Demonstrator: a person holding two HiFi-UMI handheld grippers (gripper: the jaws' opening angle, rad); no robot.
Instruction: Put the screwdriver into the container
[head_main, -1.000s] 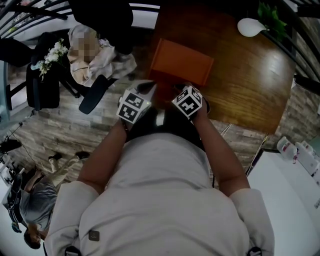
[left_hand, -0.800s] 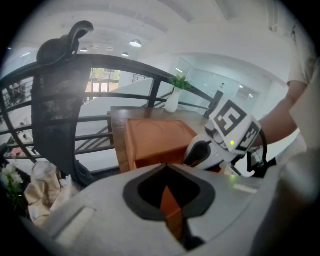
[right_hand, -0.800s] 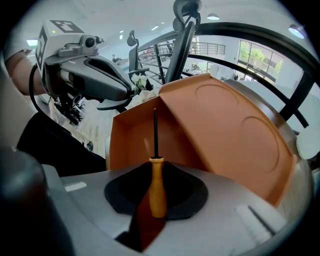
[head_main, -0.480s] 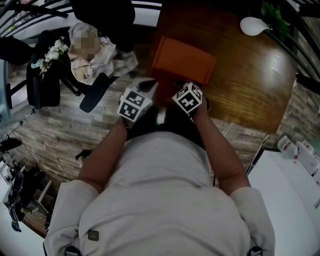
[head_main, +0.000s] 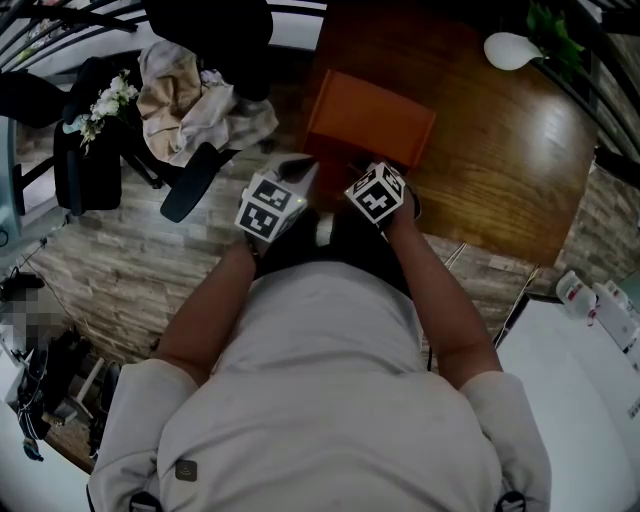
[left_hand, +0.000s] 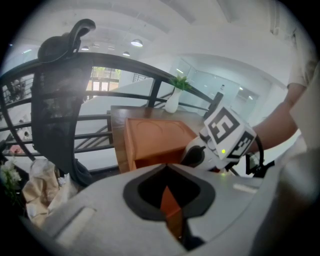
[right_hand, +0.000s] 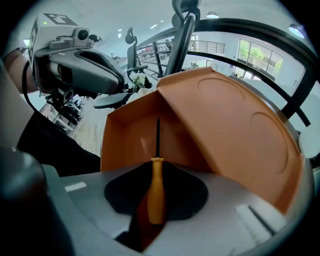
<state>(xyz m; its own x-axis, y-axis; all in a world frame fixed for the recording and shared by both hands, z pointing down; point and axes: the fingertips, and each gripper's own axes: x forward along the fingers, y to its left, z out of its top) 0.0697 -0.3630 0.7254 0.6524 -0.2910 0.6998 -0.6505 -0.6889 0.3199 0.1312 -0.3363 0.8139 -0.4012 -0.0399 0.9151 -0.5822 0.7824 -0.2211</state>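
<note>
Screwdriver (right_hand: 156, 182): clamped by its handle in R gripper (right_hand: 154, 212). Yellow handle upright in the slit, dark shaft aimed into container's open side. Tip seen against inner wall, contact can't be told.
R gripper: jaws closed on the handle, pitched steeply down, right at container's near edge.
L gripper (left_hand: 170, 202): jaws a sliver apart, nothing btwn them, only container's corner seen thru the gap. Just left of R gripper, near container's left corner.
Container (head_main: 372, 120): orange, on table (head_main: 500, 170) at its near-left corner. Lid w/ round embossings tilted up, inner walls showing in R gripper view.
Change vs 1 s ago, grippers: none to speak of. Both marker cubes at same spots by container, same tilt.
Change, grip: same hold on screwdriver, jaw gap as before.
Change, container: same place, same lie on table.
Change, head view: framing nudged a hair, so container & vase (head_main: 512, 50) sit slightly further right in pic.
Change, surroundings: person in grey at lower-left floor a sec ago, gone from that spot by half a sec ago & now.
Chair (head_main: 205, 185): left of table as before, w/ cloth (head_main: 195, 95) & flowers (head_main: 108, 98) beside it, unmoved.
</note>
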